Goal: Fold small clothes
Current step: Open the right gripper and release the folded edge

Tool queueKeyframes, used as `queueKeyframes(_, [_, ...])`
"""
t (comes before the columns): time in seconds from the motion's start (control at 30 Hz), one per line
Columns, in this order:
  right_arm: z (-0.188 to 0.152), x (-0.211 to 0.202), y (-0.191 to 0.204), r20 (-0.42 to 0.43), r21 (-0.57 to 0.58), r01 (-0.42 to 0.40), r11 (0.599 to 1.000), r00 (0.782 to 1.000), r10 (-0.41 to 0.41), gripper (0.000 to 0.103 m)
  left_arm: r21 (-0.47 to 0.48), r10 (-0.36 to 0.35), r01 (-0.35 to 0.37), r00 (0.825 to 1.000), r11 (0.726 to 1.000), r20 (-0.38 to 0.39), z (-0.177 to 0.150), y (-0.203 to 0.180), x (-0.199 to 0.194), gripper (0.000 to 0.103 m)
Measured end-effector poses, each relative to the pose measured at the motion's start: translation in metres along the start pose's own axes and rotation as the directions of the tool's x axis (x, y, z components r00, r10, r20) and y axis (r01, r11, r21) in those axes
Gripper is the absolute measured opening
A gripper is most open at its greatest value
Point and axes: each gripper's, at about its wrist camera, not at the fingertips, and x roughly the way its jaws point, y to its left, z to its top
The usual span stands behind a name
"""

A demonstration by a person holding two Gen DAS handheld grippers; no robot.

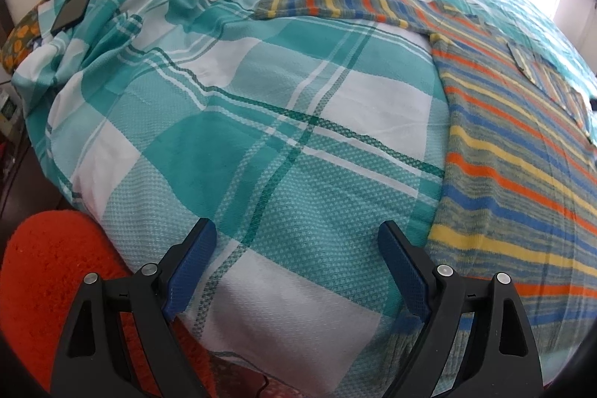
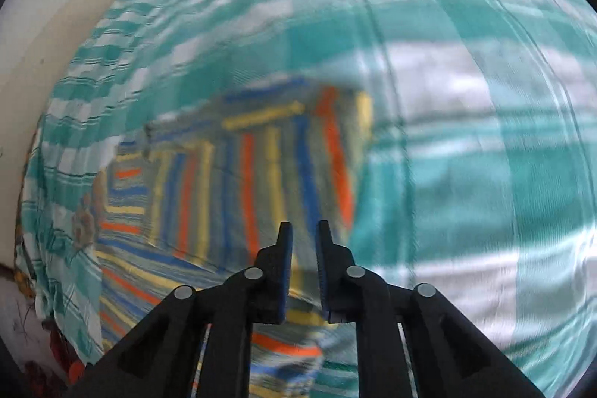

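Note:
A small striped knit sweater in blue, orange, yellow and grey lies flat on a teal and white checked bedspread. One sleeve stretches out to the left at the far side. My left gripper is open and empty, hovering over the bedspread just left of the sweater's hem. In the blurred right wrist view the sweater shows with one part folded over its body. My right gripper hovers above it with its jaws nearly closed, a narrow gap between them, holding nothing.
A dark phone lies on the bedspread at the far left near a flowered pillow. An orange fluffy rug lies below the bed's near edge. A pale wall borders the bed in the right wrist view.

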Motion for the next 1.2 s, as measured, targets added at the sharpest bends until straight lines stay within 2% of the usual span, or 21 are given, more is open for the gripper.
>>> queueKeyframes(0.07, [0.013,0.007,0.009,-0.001,-0.021,-0.012,1.000,1.000,0.012,0.018,0.015,0.007,-0.007,1.000,1.000,0.002,-0.001,-0.003,0.000,0.090])
queueKeyframes(0.13, [0.022,0.028,0.011,-0.029,-0.012,0.013,1.000,0.999,-0.013,0.022,0.029,0.014,-0.014,1.000,0.999,0.001,-0.002,-0.005,0.000,0.091])
queueKeyframes(0.17, [0.024,0.042,0.006,-0.051,-0.016,0.070,0.997,0.996,-0.070,0.023,0.033,0.016,-0.016,1.000,0.999,-0.002,-0.003,-0.006,0.000,0.091])
queueKeyframes(0.2, [0.019,0.062,-0.005,-0.084,-0.025,0.160,0.987,0.983,-0.162,0.020,0.037,0.018,-0.018,1.000,0.999,-0.007,-0.002,-0.006,0.001,0.092])
queueKeyframes(0.27, [0.015,0.062,-0.011,-0.037,0.017,0.137,0.990,0.990,-0.136,0.019,0.034,0.016,-0.016,1.000,0.999,-0.009,-0.002,-0.005,0.002,0.092])
queueKeyframes(0.33, [0.015,0.055,-0.007,-0.031,0.029,0.147,0.989,0.989,-0.146,0.021,0.033,0.012,-0.012,1.000,0.999,-0.011,-0.001,-0.006,0.002,0.093])
queueKeyframes(0.4, [0.010,0.034,0.008,-0.013,-0.035,0.140,0.990,0.990,-0.140,0.023,0.031,0.011,-0.010,1.000,0.999,-0.009,-0.001,-0.006,0.003,0.093])
queueKeyframes(0.47, [-0.001,0.013,0.023,0.005,-0.083,0.063,0.995,0.998,-0.063,0.023,0.027,0.005,-0.004,1.000,1.000,-0.008,-0.001,-0.006,0.003,0.093])
queueKeyframes(0.57, [-0.042,-0.015,0.046,-0.021,-0.164,-0.092,0.982,0.996,0.090,0.025,0.032,-0.009,0.009,1.000,0.999,-0.006,-0.001,-0.007,0.001,0.093])
queueKeyframes(0.63, [-0.084,-0.020,0.047,-0.060,-0.186,-0.134,0.973,0.990,0.124,0.031,0.043,-0.013,0.014,1.000,0.999,-0.015,-0.004,-0.008,0.001,0.093])
queueKeyframes(0.7, [-0.131,-0.016,0.043,-0.111,-0.219,-0.089,0.972,0.992,0.066,0.032,0.056,-0.016,0.017,1.000,0.998,-0.024,-0.006,-0.008,0.002,0.095])
queueKeyframes(0.77, [-0.171,-0.013,0.033,-0.130,-0.253,-0.001,0.968,0.991,-0.033,0.033,0.069,-0.018,0.020,0.999,0.997,-0.028,-0.009,-0.009,0.002,0.096])
queueKeyframes(0.83, [-0.195,-0.029,0.023,-0.070,-0.234,0.010,0.972,0.997,-0.027,0.033,0.081,-0.018,0.020,1.000,0.997,-0.021,-0.011,-0.010,-0.001,0.096])
queueKeyframes(0.9, [-0.207,-0.046,0.018,-0.060,-0.198,0.085,0.976,0.993,-0.099,0.033,0.084,-0.020,0.021,1.000,0.996,-0.016,-0.012,-0.010,-0.003,0.096])
queueKeyframes(0.97, [-0.222,-0.074,0.023,-0.019,-0.183,0.049,0.982,0.998,-0.054,0.033,0.081,-0.024,0.025,1.000,0.996,-0.013,-0.013,-0.009,-0.005,0.096])
queueKeyframes(1.1, [-0.262,-0.107,0.051,0.023,-0.240,0.004,0.971,1.000,0.001,0.036,0.073,-0.035,0.036,0.999,0.997,-0.017,-0.014,-0.008,-0.005,0.096])
queueKeyframes(1.2, [-0.297,-0.102,0.063,0.007,-0.224,-0.020,0.974,1.000,0.022,0.043,0.083,-0.036,0.038,0.999,0.996,-0.028,-0.015,-0.008,-0.002,0.096])
